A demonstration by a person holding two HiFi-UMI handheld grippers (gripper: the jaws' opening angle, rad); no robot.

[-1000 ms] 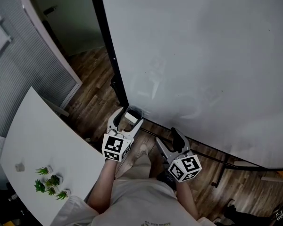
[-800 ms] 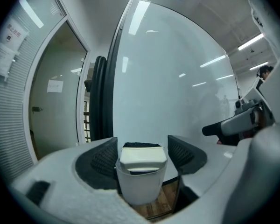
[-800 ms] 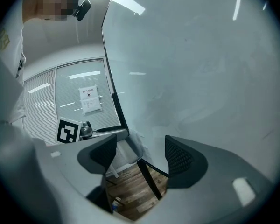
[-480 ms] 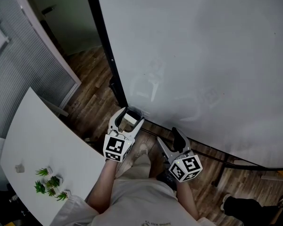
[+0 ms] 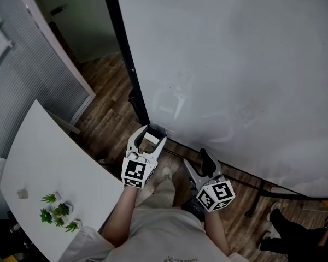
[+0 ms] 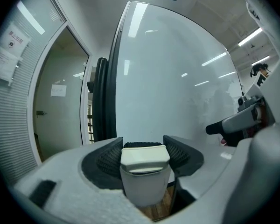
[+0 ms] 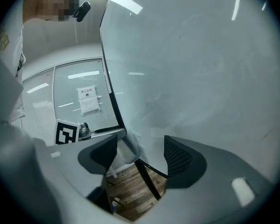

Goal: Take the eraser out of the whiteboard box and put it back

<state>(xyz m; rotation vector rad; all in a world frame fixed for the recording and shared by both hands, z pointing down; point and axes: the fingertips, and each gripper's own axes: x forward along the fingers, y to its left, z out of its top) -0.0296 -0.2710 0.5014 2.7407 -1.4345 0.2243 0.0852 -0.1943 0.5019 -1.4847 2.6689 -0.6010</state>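
head view / whiteboard (image 5: 235, 64): upright, fills most of the frame; its lower left corner is right in front of the person.
head view / box (image 5: 158, 129): small holder at that corner, low on the board, above the wood floor (image 5: 109, 108).
head view / eraser (image 5: 151, 137): sitting in the box, top poking out.
head view / left gripper (image 5: 148, 144): fingers straddle the box and eraser.
head view / right gripper (image 5: 199, 162): just beside the left one, near the board's bottom edge, holding nothing.
head view / bench (image 5: 44, 162): well off to the left, small plants (image 5: 57, 212) on it, not involved.
left gripper view / fingers (image 6: 107, 160): partly spread and have just been closing. The eraser (image 6: 144, 158) is between them, pads just beside its sides, no firm pinch visible.
left gripper view / eraser: pale cap up, dark felt toward the board, lower part down in the white box (image 6: 144, 192).
right gripper view / fingers (image 7: 179, 157): spread wide and empty; only the board's frame and floor planks show in the gap.
step (my read): grabbing the eraser to lift it out.
risk 1: pads sit high on the smooth cap, so a shallow pinch could slip and drop the eraser to the floor.
risk 2: fingers also flank the box, so closing too low could clamp the box wall and drag the holder.
risk 3: an off-axis pull could jam the eraser in the box.
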